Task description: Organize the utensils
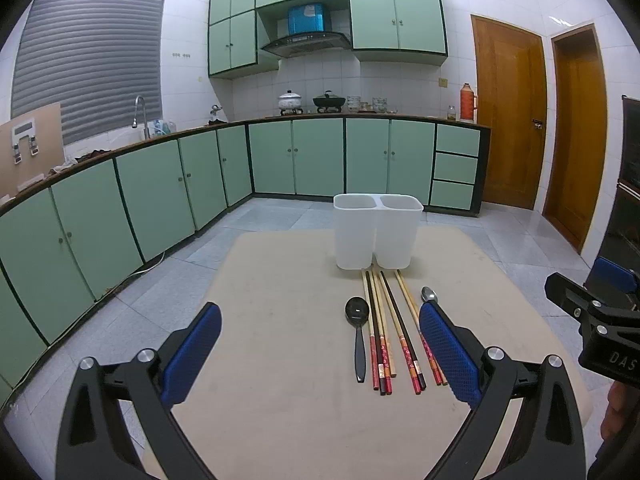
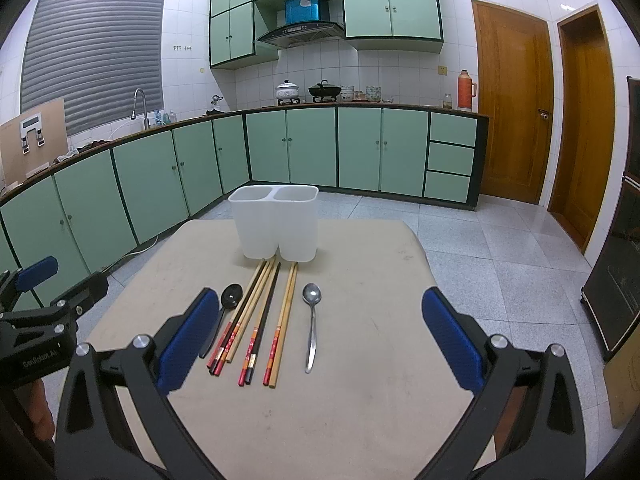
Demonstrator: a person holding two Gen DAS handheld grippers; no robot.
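A white two-compartment holder [image 1: 377, 231] [image 2: 276, 224] stands upright near the far edge of a beige table [image 1: 280, 320] [image 2: 360, 380]. In front of it lie several chopsticks [image 1: 386, 328] [image 2: 256, 320] side by side, a black spoon [image 1: 358, 328] [image 2: 228, 304] on their left and a metal spoon [image 2: 311, 320] [image 1: 429, 294] on their right. My left gripper [image 1: 320, 354] hovers open over the near table, its right finger hiding most of the metal spoon. My right gripper [image 2: 320, 344] is open above the utensils' near ends. Neither holds anything.
Green kitchen cabinets [image 2: 160, 176] line the left and back walls. Two wooden doors [image 2: 516, 96] stand at the right, with a dark cabinet [image 2: 616, 272] beside them. Grey tiled floor [image 2: 480, 248] surrounds the table. The other gripper shows at each view's edge.
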